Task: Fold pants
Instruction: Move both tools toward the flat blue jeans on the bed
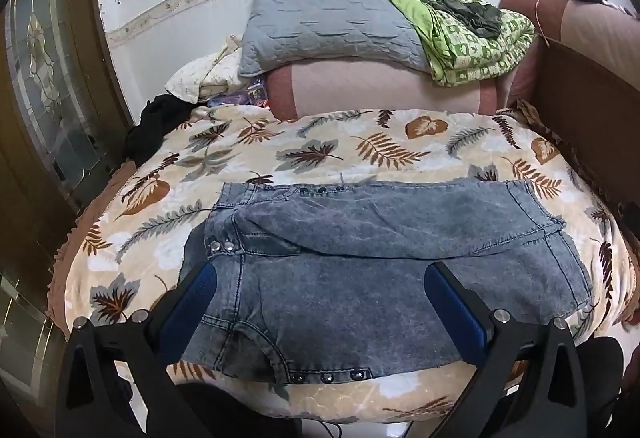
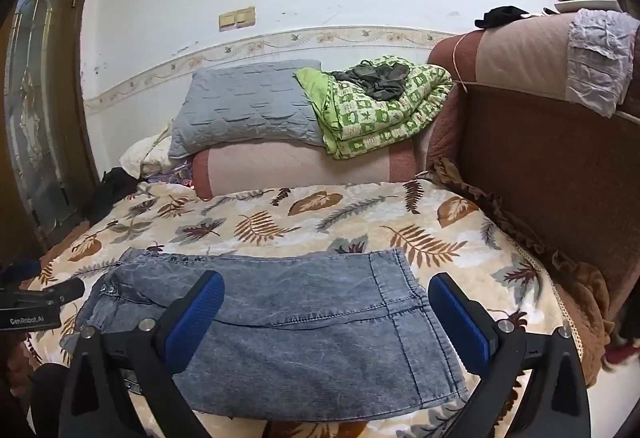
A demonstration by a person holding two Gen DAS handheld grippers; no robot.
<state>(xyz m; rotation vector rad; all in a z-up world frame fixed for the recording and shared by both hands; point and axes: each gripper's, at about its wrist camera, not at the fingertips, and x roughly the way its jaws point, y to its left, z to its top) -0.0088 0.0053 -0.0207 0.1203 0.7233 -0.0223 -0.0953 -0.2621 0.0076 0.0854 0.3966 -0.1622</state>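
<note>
1. The pants [image 1: 360,270] were the largest thing in hand: a soft, acid-washed blue denim pair, already lying in a compact folded bundle on the leaf-print bedspread [image 1: 360,146], close to the bed's near edge and roughly midway between its left and right sides
2. By my judgement the denim would handle as a limp but fairly weighty cloth, not slippery and not fragile; stacked layers would sag if lifted from one point, so both ends want supporting together
3. The best hold looked to be the thick stitched edges: the hemmed fold on the right side [image 2: 400,302] and the waistband side with its metal studs [image 1: 222,246] on the left, where several layers could be pinched at once
4. An upper layer lay across the far half of the bundle, its seam running left to right, and a row of small dark rivets [image 1: 332,376] marked the near edge
5. The left gripper [image 1: 320,298] hung over the near-left part of the bundle, jaws spread wide and grasping nothing
6. The right gripper [image 2: 326,314] hovered likewise above the right portion of the pants [image 2: 280,322], jaws released and empty; whether its blue pads [image 2: 460,318] touched the cloth I could not tell
</note>
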